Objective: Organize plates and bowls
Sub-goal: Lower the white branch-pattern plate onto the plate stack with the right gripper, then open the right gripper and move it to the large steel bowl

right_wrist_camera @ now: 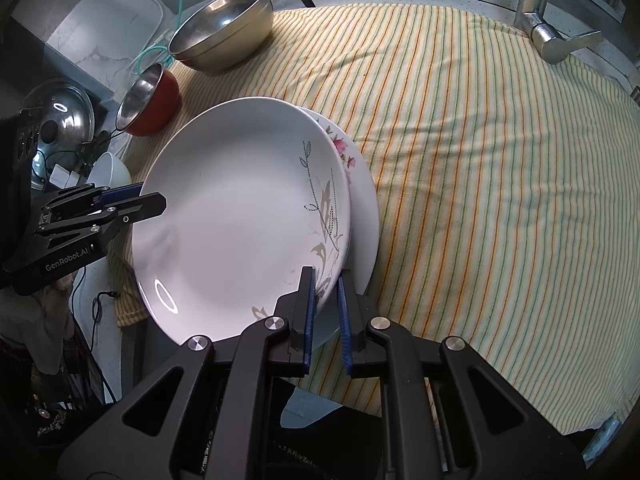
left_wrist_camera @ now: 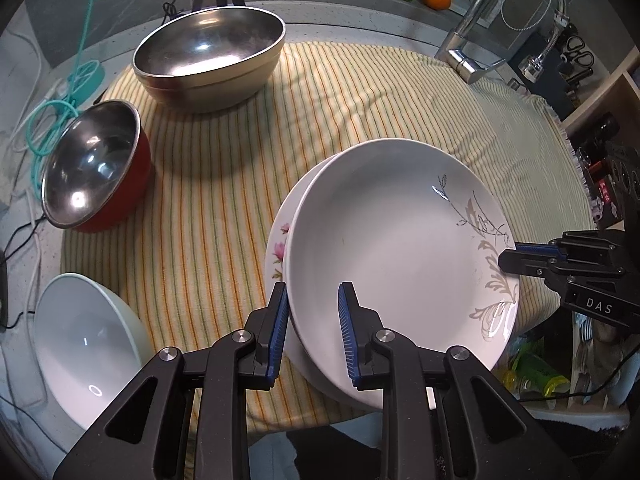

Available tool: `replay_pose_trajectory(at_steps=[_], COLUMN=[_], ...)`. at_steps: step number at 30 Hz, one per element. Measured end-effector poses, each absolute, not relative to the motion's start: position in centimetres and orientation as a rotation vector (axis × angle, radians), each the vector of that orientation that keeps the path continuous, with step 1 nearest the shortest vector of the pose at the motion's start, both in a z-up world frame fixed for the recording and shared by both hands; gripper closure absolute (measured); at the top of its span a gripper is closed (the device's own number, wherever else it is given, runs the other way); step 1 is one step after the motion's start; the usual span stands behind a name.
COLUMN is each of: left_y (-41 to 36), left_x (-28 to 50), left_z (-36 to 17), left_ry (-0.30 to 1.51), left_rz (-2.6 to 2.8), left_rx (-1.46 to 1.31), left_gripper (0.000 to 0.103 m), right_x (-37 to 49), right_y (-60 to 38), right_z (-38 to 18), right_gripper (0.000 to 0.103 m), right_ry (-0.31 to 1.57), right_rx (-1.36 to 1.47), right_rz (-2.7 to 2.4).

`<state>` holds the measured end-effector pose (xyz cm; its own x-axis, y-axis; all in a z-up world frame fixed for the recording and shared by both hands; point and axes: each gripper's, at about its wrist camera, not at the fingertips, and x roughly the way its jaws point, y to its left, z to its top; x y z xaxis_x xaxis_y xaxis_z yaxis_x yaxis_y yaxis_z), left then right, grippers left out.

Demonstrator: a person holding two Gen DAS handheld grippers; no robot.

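A white plate with a grey leaf pattern (left_wrist_camera: 394, 252) lies tilted on a pink-flowered plate (left_wrist_camera: 278, 248) on the striped cloth. My left gripper (left_wrist_camera: 313, 312) straddles the leaf plate's near rim, jaws apart and not pressing it. My right gripper (right_wrist_camera: 327, 300) is closed on the leaf plate's (right_wrist_camera: 240, 216) rim and shows in the left wrist view (left_wrist_camera: 516, 254) at the plate's right edge. The flowered plate (right_wrist_camera: 358, 184) sits under it. The left gripper appears in the right wrist view (right_wrist_camera: 148, 198) at the plate's left edge.
A large steel bowl (left_wrist_camera: 208, 56), a red steel-lined bowl (left_wrist_camera: 94, 164) and a white bowl (left_wrist_camera: 80, 344) stand at the left of the striped cloth (left_wrist_camera: 360, 100). A faucet (left_wrist_camera: 472, 48) rises at the back right. Cables lie at the left.
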<state>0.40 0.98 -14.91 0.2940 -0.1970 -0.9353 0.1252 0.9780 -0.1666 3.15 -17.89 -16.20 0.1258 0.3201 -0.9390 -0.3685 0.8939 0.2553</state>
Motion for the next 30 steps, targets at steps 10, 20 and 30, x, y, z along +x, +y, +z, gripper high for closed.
replay_pose_trajectory(at_steps=[10, 20, 30], left_y=[0.8, 1.9, 5.4], left_x=[0.5, 0.9, 3.0], left_z=[-14.9, -14.6, -11.6], left_ry=[1.273, 1.28, 1.196], left_rz=[-0.241, -0.253, -0.221], left_rx=[-0.031, -0.1, -0.242], left_gripper=[0.081, 0.081, 0.081], right_x=[3.2, 3.4, 5.4], right_y=[-17.7, -18.1, -18.9], right_z=[-16.2, -16.1, -12.4], right_gripper=[0.091, 0.09, 0.07], right_ry=[1.36, 1.363, 1.276], right_rx=[-0.051, -0.041, 0.012], right_rz=[0.5, 0.502, 0.512])
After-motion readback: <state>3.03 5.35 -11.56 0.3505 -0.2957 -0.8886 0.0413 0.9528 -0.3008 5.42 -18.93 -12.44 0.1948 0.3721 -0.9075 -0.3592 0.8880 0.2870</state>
